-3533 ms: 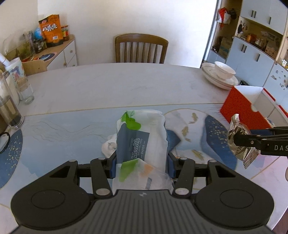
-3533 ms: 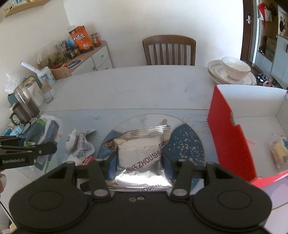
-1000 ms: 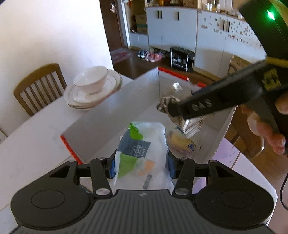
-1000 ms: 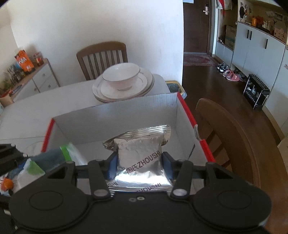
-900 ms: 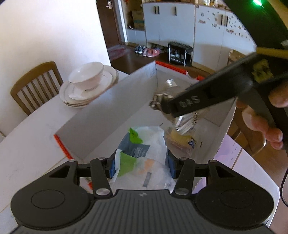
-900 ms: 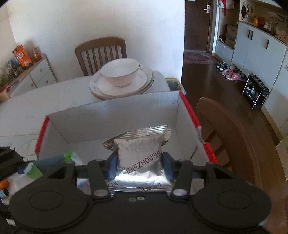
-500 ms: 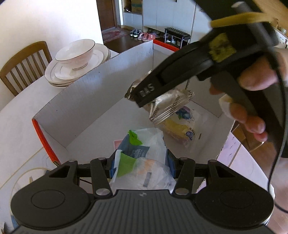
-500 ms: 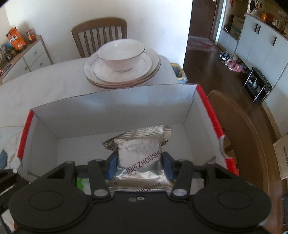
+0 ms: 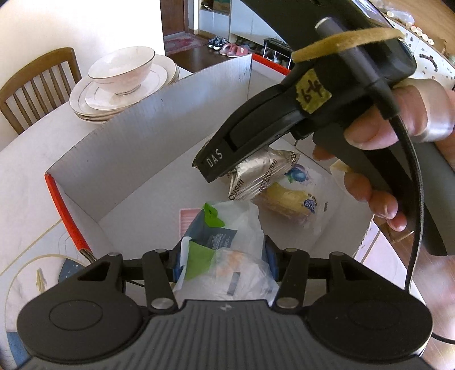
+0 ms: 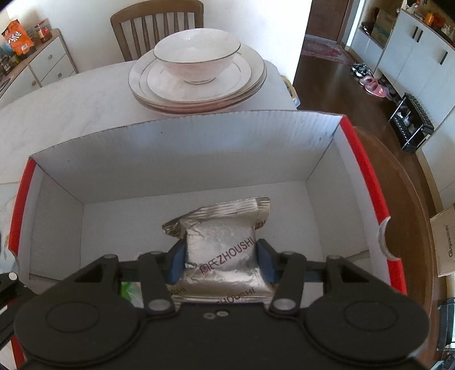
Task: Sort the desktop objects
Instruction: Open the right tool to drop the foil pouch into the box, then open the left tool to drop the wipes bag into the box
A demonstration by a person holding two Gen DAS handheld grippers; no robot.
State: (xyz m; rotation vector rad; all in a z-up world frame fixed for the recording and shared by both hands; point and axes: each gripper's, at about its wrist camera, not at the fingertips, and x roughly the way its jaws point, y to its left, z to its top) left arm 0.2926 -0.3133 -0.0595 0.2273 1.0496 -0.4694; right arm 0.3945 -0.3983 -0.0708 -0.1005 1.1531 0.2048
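The cardboard box, white inside with red outer edges, stands on the white table just in front of a stack of plates carrying a bowl, and we find both grippers reaching down into it. We note the left gripper clamped on a pack of tissues in white, blue and green wrapping, its blue pads pressed to either side; the far end of the pack hangs low over the box floor, and we cannot tell whether it touches. The right gripper has a silver foil packet between its blue pads, which still touch the packet's sides, though its jaws are opening. In the left wrist view we see this packet hanging tilted above a yellow wrapped snack lying on the box floor, with the person's right hand closed round the gripper handle. A wooden chair stands behind the table.
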